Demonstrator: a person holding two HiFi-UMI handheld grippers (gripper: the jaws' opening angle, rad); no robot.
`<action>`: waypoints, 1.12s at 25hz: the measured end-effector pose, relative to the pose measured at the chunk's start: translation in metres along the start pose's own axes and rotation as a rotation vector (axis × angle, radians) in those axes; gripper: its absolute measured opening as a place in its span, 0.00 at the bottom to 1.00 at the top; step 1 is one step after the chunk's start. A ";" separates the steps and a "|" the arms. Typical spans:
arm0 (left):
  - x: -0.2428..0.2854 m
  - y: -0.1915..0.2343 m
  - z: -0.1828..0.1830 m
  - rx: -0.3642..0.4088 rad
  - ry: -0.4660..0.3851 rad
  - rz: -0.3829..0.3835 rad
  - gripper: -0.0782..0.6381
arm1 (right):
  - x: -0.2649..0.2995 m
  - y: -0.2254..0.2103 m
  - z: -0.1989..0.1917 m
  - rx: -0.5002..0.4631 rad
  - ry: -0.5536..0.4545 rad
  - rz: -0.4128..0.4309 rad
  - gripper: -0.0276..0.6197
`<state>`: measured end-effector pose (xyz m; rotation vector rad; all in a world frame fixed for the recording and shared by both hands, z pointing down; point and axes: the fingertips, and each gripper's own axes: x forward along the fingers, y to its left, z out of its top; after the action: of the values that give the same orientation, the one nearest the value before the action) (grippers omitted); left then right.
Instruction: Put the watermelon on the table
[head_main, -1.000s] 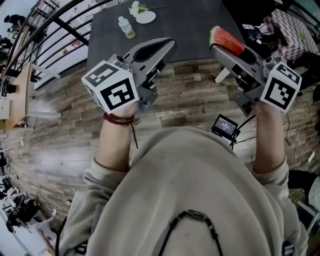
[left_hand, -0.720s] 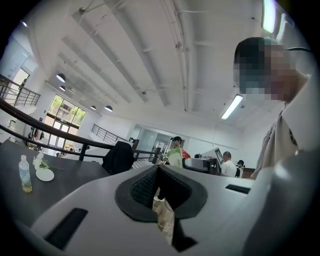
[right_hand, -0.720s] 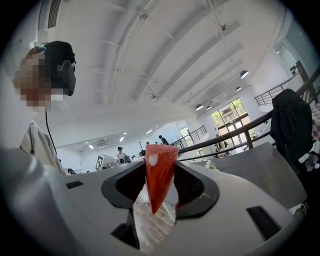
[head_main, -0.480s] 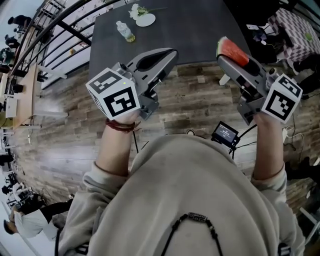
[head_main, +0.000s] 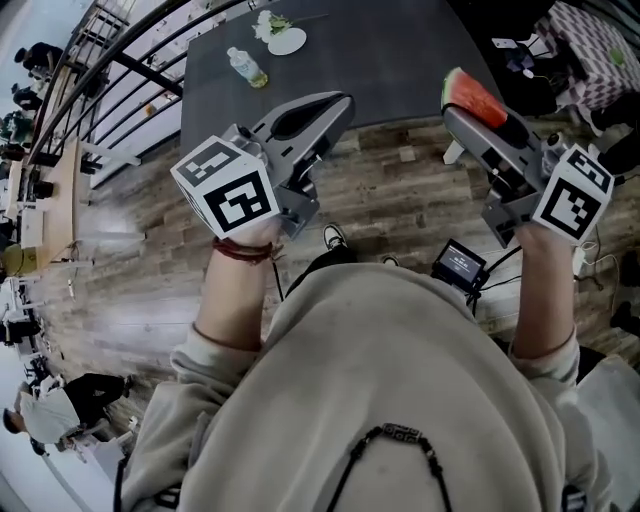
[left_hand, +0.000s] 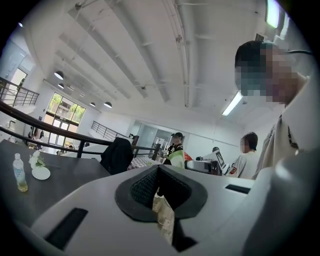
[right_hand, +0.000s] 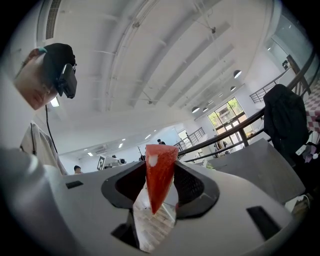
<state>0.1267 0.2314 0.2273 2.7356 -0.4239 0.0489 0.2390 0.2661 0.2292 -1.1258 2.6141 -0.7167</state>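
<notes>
Edging closer, the person now has the watermelon (head_main: 470, 92) clamped in the right tool (head_main: 468, 108) about at the bench (head_main: 380, 50) edge, left tool (head_main: 338, 102) closed up empty, so set-down looks close.

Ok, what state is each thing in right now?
watermelon slice: held in the air, not yet on the table
right gripper: shut on the watermelon slice
left gripper: shut, nothing held
bottle: upright on the table
plate: flat on the table
</notes>
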 end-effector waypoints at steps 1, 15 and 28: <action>0.003 -0.001 0.002 -0.003 -0.007 -0.014 0.12 | -0.001 -0.001 -0.001 0.004 -0.007 -0.007 0.33; 0.049 0.002 0.019 0.037 -0.012 -0.184 0.12 | -0.003 -0.012 0.019 -0.030 -0.061 -0.099 0.33; 0.062 0.058 0.048 0.015 -0.019 -0.270 0.12 | 0.052 -0.027 0.043 -0.052 -0.048 -0.170 0.33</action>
<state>0.1675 0.1444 0.2093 2.7842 -0.0568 -0.0444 0.2360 0.1974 0.2065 -1.3753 2.5335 -0.6475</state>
